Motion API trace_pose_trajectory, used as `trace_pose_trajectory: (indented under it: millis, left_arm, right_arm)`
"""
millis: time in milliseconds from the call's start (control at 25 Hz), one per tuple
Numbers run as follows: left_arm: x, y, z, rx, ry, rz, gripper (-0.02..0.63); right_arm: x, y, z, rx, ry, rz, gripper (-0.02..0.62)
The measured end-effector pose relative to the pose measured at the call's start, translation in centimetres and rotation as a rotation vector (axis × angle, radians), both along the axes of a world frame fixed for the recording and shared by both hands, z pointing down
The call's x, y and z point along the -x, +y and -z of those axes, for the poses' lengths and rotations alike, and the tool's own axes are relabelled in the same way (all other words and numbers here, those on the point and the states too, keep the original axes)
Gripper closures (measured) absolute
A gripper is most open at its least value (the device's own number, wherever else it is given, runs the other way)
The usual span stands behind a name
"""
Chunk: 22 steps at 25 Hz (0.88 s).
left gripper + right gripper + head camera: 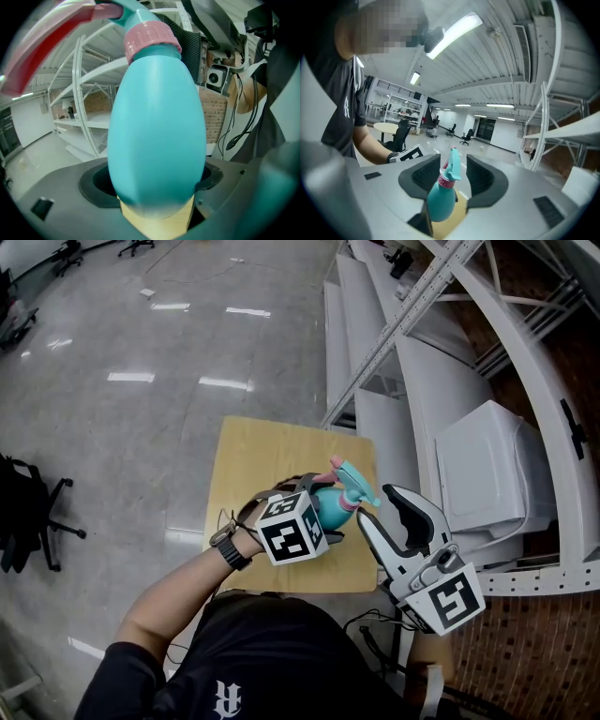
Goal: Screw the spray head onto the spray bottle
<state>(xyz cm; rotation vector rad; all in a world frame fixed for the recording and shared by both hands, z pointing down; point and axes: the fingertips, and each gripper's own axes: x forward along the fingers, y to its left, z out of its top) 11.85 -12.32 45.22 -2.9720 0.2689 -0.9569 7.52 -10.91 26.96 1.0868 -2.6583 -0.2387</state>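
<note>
**Two grippers, one bottle**

The right gripper [452,164] is held open, empty; just ahead between its jaws is seen the teal spray head with pink collar [352,486], seated on the teal egg-shaped plastic bottle [157,117] clamped in the left gripper [154,180].
</note>
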Motion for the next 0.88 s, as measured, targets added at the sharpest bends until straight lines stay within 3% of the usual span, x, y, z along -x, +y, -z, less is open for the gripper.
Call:
trace_pose_trajectory:
  millis: [240, 360, 480, 520, 760, 880]
  left_arm:
    - [0.4, -0.1, 0.0, -0.053, -0.052, 0.01, 0.178]
    - [0.5, 0.0, -0.2, -0.062, -0.071, 0.012, 0.178]
    - [0.5, 0.2, -0.3, -0.038, -0.064, 0.013, 0.178]
    - [0.5, 0.3, -0.3, -0.018, -0.055, 0.009, 0.178]
    - [0.1, 2.2, 0.8, 0.145, 0.042, -0.067, 0.178]
    - [0.3, 2.4, 0.9, 0.153, 0.023, -0.066, 0.178]
  right_arm:
    - [-0.4, -0.6, -3.3, 0.195, -0.036, 0.086, 0.431]
    - [-0.1, -0.9, -4.0, 0.247, -0.065, 0.128, 0.433]
    - [0.2, -0.7, -4.3, 0.255, -0.06, 0.16, 0.443]
    - [0.2, -0.7, -4.3, 0.248, -0.067, 0.161, 0.474]
    - [0.2, -0.4, -3.2, 0.192, -0.168, 0.189, 0.482]
    - [0.3, -0.3, -3.2, 0.203, -0.161, 0.197, 0.482]
